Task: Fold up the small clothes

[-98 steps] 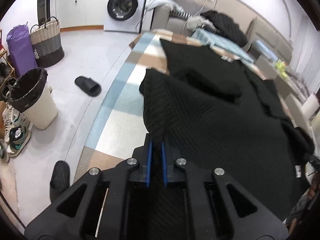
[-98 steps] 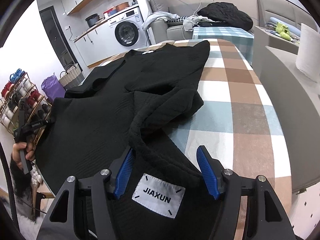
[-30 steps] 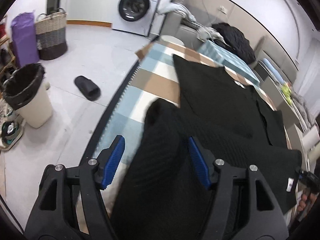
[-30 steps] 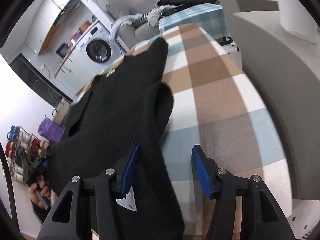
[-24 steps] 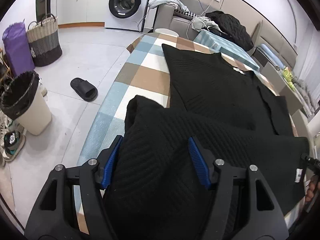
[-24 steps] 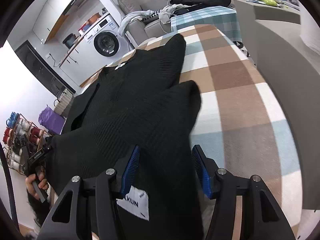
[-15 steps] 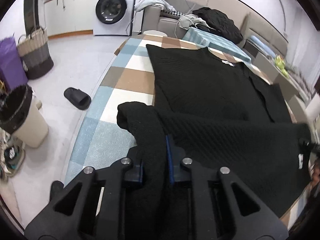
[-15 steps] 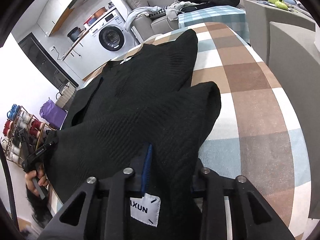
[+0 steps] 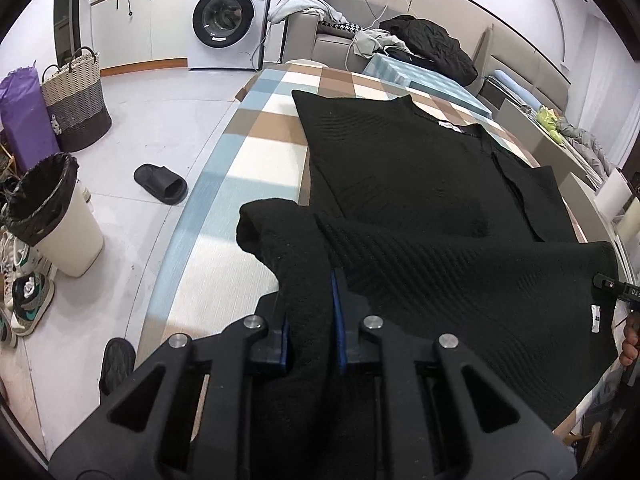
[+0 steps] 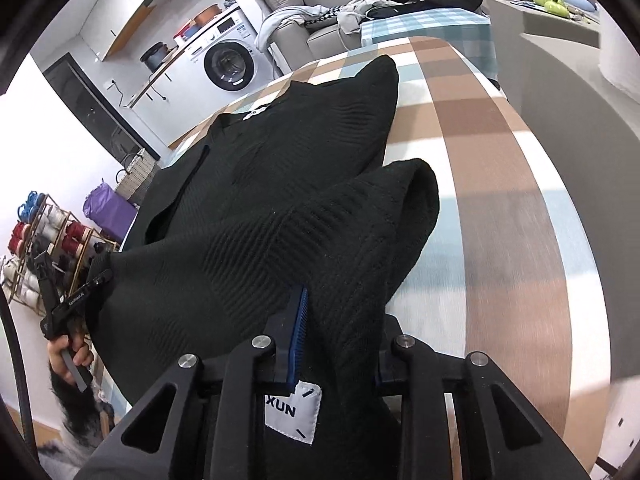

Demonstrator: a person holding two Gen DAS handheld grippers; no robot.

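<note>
Knitwear is what I'm working with — a black ribbed sweater (image 9: 420,184) spread across the checked table (image 9: 256,152), its near hem raised off the cloth. My left gripper (image 9: 310,320) has its blue pads squeezed onto a bunched corner of that hem, and my right gripper (image 10: 336,344) pinches the opposite corner, just above the white label (image 10: 294,410). I judge the fabric soft, thick and fairly heavy for its size — it sags between my two holds and rolls into fat folds beside each one. It looks grippy rather than slick, so taking it by the hem corners seems right, though the slack middle may drag when carried forward.
</note>
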